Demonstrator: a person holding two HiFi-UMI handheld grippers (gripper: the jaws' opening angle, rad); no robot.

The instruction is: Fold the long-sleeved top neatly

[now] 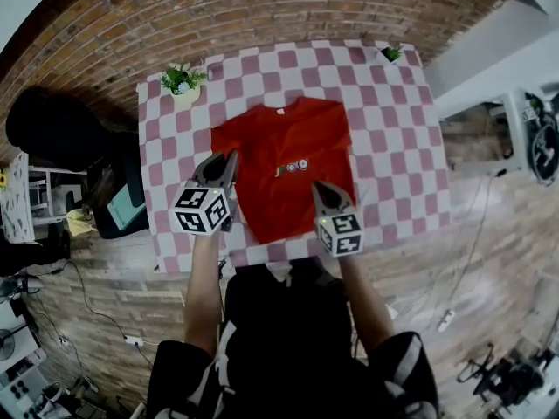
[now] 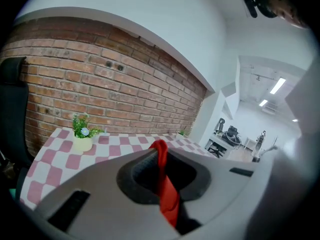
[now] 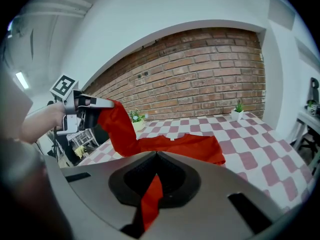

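- The red long-sleeved top (image 1: 284,155) lies on the counter (image 1: 393,147). Its collar points toward the brick wall (image 1: 262,7) and its lower part toward the person.
- The part near the collar lies flat, while the near part is lifted off the counter at two places.
- The left gripper (image 1: 229,159) is clamped on the left side of the top. In the left gripper view a red fold stands pinched between its closed jaws.
- The right gripper (image 1: 320,186) is clamped on the near right part of the top. In the right gripper view a strip of red fabric comes out between its closed jaws.
- In the right gripper view the fabric rises from the counter up to the left gripper, which is held above the counter.
- A pink and white checked cloth (image 1: 175,164) covers the counter under the top.
- A potted plant (image 1: 182,82) stands at the far left corner and a smaller plant (image 1: 392,54) at the far right corner. Both are well apart from the top.
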